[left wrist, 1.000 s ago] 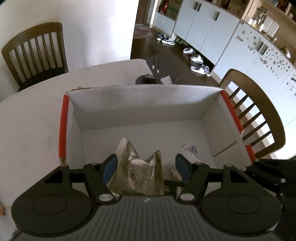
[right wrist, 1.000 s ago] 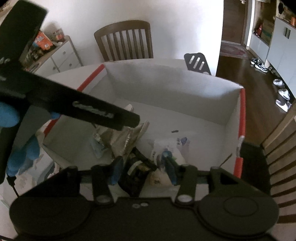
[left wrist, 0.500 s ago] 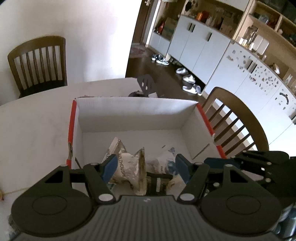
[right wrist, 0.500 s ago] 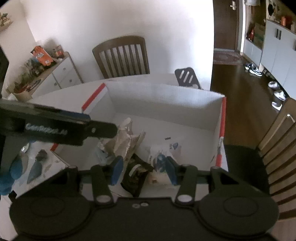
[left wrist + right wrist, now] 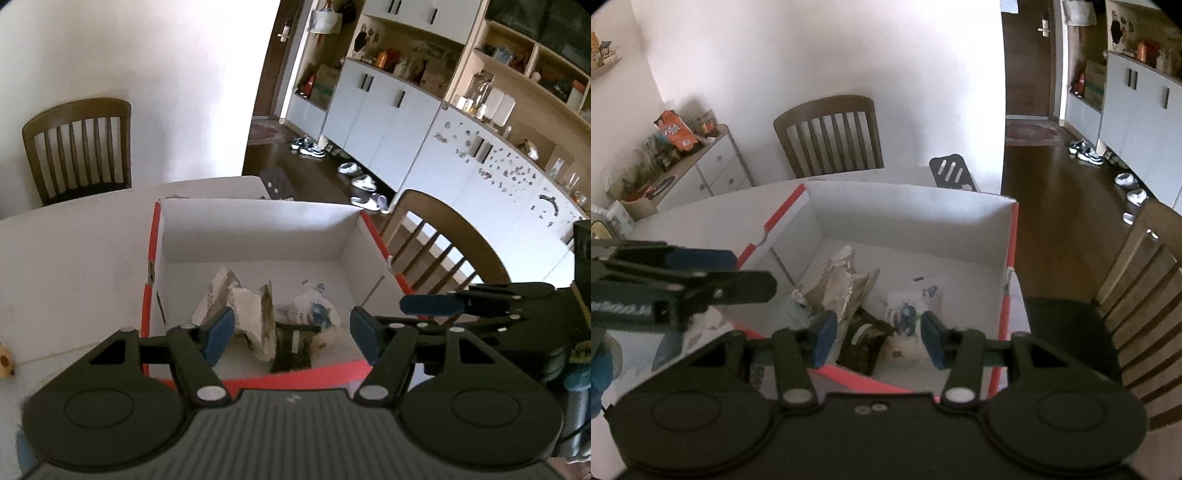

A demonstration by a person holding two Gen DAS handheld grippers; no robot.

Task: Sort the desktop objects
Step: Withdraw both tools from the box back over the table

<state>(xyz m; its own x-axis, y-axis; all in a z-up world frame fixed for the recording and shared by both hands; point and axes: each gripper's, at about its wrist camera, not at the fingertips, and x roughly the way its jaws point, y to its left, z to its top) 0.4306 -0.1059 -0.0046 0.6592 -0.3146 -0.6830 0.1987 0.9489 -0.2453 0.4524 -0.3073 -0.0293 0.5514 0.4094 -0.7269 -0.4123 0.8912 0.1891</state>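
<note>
A white cardboard box [image 5: 258, 229] with red edges stands on the white table. Inside lie a crumpled silvery wrapper [image 5: 243, 314], a black packet [image 5: 291, 343] and a white-and-blue wrapper [image 5: 314, 314]. My left gripper [image 5: 291, 332] hovers open above the box's near rim, with nothing between its blue pads. From the right wrist the same box [image 5: 905, 218] shows the silvery wrapper [image 5: 842, 280], black packet [image 5: 864, 343] and white-blue wrapper [image 5: 908, 310]. My right gripper [image 5: 879, 339] is open and empty over the near rim. Each gripper shows at the edge of the other's view.
A wooden chair [image 5: 79, 147] stands at the table's far side and another chair [image 5: 443, 236] close to the box's right. A black slotted object [image 5: 951, 171] lies beyond the box. A small yellow thing on a string [image 5: 5, 363] rests at the table's left.
Both grippers have risen and drawn back from inside the box, so the box now looks smaller and farther. The wrappers stay lying in it. Neither gripper's opening has changed.
</note>
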